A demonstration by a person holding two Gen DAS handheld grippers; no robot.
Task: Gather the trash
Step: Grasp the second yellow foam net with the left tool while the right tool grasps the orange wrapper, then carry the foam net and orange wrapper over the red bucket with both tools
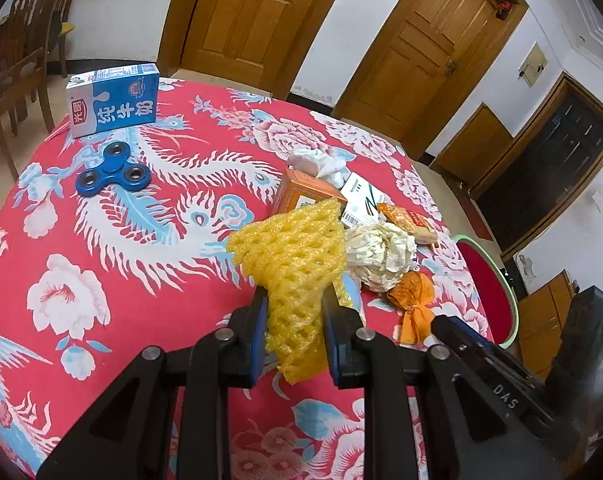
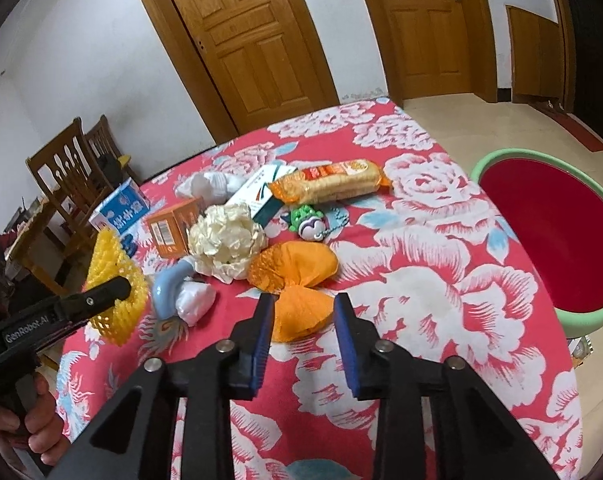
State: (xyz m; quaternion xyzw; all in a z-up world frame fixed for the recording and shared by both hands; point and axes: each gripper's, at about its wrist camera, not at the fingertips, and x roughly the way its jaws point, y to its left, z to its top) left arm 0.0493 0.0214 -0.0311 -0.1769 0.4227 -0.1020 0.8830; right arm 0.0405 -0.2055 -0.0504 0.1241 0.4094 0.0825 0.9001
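Left hand-held gripper (image 1: 293,300) pinches yellow foam net (image 1: 291,256), light, springy; right hand-held gripper (image 2: 303,308) part-open astride orange wrapper (image 2: 297,280) tail, not yet pinching: thin, crinkly, best taken at twist.

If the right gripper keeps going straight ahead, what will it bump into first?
Most likely the orange paper wrapper: its fanned tail already lies between the open right gripper tips. Beyond it sits the crumpled cream paper ball, though depth is hard to judge.
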